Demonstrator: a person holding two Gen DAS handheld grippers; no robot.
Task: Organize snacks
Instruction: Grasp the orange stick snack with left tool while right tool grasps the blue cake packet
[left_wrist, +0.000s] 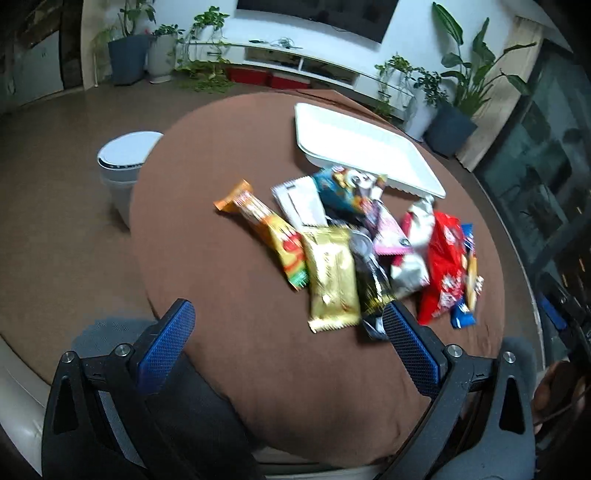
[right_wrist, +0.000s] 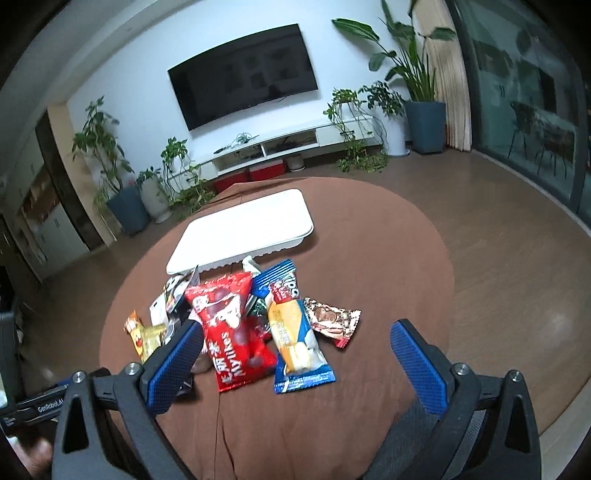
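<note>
While nothing is held:
Left gripper (left_wrist: 288, 328): jaws wide.
Right gripper (right_wrist: 295, 349): jaws wide.
Snacks (left_wrist: 351, 251): heaped beside white tray (left_wrist: 354, 144).

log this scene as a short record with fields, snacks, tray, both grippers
surface: round table with brown cloth
snacks: loose pile of packets, all on the cloth
tray: white tray behind the pile, nothing in it
left hand-held gripper: open, holding nothing
right hand-held gripper: open, holding nothing, red packet between its fingers
progress: no snack sorted yet
</note>
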